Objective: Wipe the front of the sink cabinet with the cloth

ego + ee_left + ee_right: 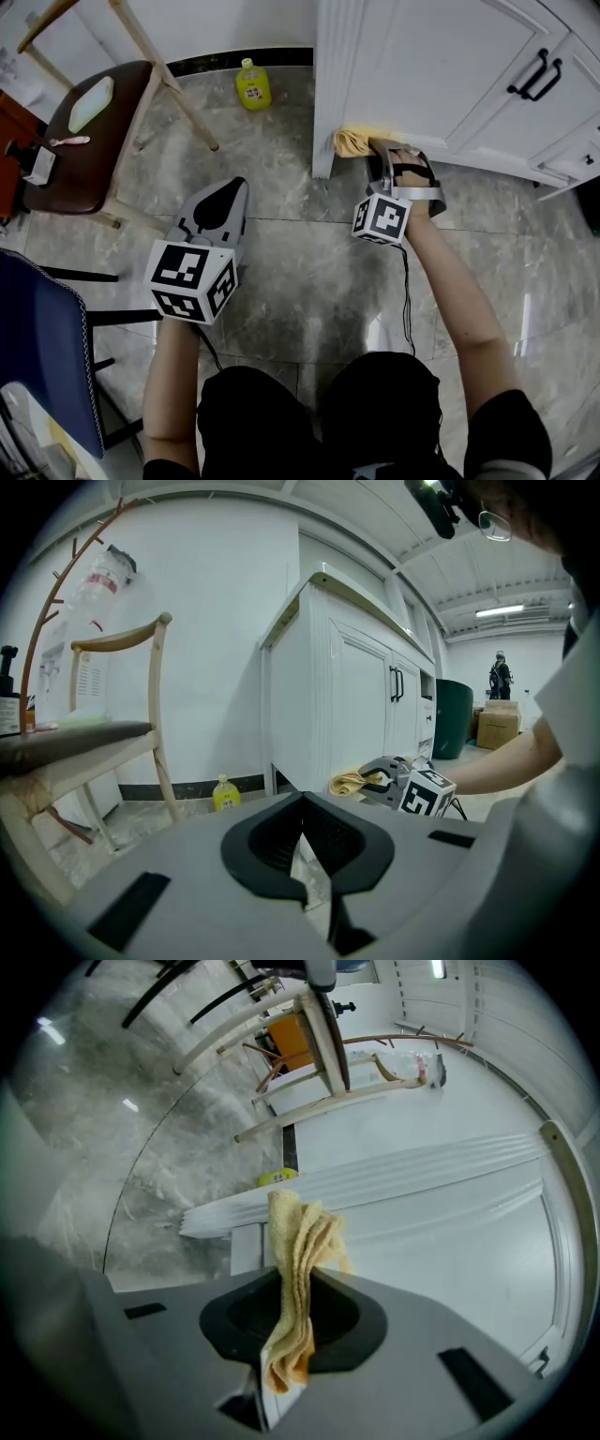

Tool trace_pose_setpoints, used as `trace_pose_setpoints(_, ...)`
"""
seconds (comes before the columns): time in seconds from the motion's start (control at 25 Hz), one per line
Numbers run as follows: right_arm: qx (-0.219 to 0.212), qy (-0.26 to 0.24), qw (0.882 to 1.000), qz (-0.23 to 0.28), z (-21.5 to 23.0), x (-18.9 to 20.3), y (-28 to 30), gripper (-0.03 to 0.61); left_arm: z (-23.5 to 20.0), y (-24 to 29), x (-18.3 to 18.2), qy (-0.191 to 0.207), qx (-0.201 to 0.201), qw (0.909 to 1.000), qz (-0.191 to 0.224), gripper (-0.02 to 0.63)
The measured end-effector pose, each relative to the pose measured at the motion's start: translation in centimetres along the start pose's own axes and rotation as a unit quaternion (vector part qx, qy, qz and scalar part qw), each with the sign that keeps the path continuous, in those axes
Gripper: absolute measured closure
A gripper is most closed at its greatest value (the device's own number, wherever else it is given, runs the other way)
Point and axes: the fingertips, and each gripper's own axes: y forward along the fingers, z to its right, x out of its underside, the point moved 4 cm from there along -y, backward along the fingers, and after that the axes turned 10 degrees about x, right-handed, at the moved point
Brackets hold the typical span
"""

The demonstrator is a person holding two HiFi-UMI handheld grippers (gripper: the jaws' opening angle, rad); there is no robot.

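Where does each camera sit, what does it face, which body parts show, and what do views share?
Head view: head-mounted, facing the floor; forearms, left claw, right claw.
Left gripper view: on the left claw, facing the cabinet; right forearm shows.
Right gripper view: on the right claw, facing the cabinet; no body, just clamped cloth.
Shared: the yellow bottle.

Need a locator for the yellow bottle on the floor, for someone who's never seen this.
Start at the white sink cabinet. Left of its end, by the dark baseboard, stands the yellow bottle. Unlike the yellow cloth in the right gripper, it stands upright, with a cap.
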Motion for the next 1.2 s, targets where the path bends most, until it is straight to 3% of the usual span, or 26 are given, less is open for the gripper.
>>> trace_pose_setpoints(0.12,-0.003,0.008,1.000,-0.001,-0.5,0.3,-0.3,0.514,0.4,0.1,0.3,0.007,0.004,0.9999,-0.008,0.598)
trace_pose_setpoints(0.28,0.028,0.029,0.999,0.002,2.5,0.4,-1.3,0.514,0.4,0.3,-1.7,0.022,0.009,0.9997,0.003,0.598)
trace_pose_setpoints(0.52,0.100,0.035,0.994,0.011,13.5,0.9,-4.0,0.514,-0.3,0.5,-8.4,0.034,0.006,0.9981,0.052,0.598)
trace_pose_setpoints(0.84,0.217,0.046,0.975,0.021,30.0,0.9,-7.5,0.514,1.3,0.7,-17.1,0.076,0.022,0.9923,0.095,0.597)
trace_pose_setpoints(1.04,0.271,0.026,0.962,0.016,35.7,0.9,-7.9,0.514,2.7,1.0,-21.0,0.100,0.034,0.9876,0.116,0.598)
trace_pose_setpoints(1.2,0.286,0.009,0.958,0.011,36.8,1.1,-7.2,0.514,3.2,1.1,-21.8,0.095,0.043,0.9875,0.118,0.598)
